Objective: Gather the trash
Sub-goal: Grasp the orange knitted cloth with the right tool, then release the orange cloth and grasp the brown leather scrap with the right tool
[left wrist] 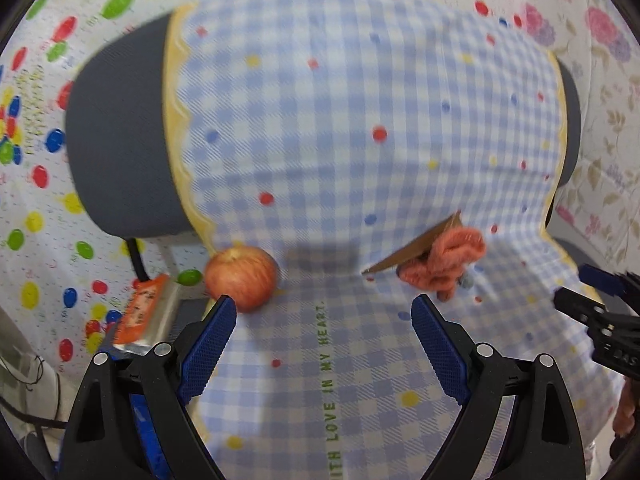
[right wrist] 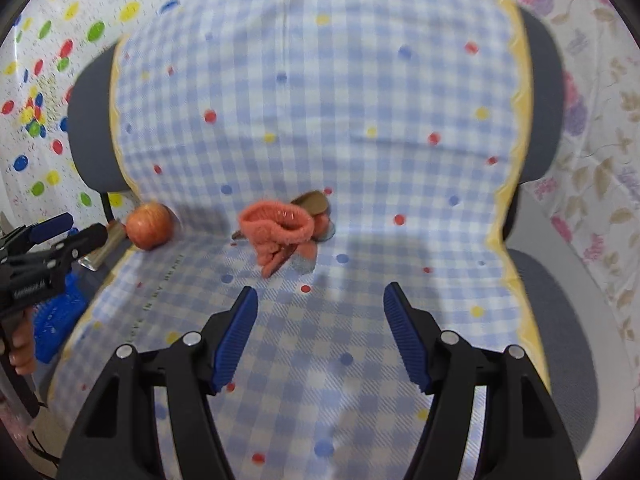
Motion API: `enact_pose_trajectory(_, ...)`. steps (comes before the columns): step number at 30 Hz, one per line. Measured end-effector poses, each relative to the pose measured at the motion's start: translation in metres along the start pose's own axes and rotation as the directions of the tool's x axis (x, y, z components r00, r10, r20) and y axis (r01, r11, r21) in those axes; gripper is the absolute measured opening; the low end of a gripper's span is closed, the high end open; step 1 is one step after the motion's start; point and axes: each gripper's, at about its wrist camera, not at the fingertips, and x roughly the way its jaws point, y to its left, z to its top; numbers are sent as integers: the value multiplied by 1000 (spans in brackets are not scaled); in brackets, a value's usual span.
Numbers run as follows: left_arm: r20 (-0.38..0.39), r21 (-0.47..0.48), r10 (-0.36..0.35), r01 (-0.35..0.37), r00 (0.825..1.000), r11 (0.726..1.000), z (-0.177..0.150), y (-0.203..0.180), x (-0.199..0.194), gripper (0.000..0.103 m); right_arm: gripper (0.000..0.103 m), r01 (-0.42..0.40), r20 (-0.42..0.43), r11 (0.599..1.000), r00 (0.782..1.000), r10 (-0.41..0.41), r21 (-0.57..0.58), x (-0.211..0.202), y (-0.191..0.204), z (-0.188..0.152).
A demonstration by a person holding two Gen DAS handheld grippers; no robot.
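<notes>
Blue-white gingham cloth (right wrist: 360,100); red apple (right wrist: 150,226); orange sock (right wrist: 276,226)

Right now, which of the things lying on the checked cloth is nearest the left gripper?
The apple. It sits just past the left gripper's left fingertip, while the orange knitted bundle and brown cardboard piece lie farther off toward the right.

The left gripper (left wrist: 323,310) hangs with its jaws wide apart and nothing between them, above a blue checked cloth (left wrist: 360,120) draped over a grey chair (left wrist: 120,140). An apple (left wrist: 241,278) lies just past its left finger, beside a foil wrapper (left wrist: 146,316). An orange knitted sock (left wrist: 444,260) touches a brown cardboard scrap (left wrist: 416,248); the right gripper (left wrist: 592,308) shows at the right edge.
</notes>
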Motion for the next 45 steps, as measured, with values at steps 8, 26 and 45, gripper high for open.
enact_pose_trajectory(8, -49, 18, 28, -27, 998, 999, 0, 3, 37, 89, 67, -41, -41, 998, 998, 39, -44, 64, 19, 15)
enact_pose_trajectory(26, -59, 90, 19, -13, 998, 996, 4, -16, 66, 89, 16, -73, -74, 996, 995, 69, -52, 79, 17, 28)
enact_pose_trajectory(45, -22, -21, 72, -72, 997, 997, -27, 20, -47, 89, 44, -318, -157, 939, 942, 297, -135, -17, 96, -42)
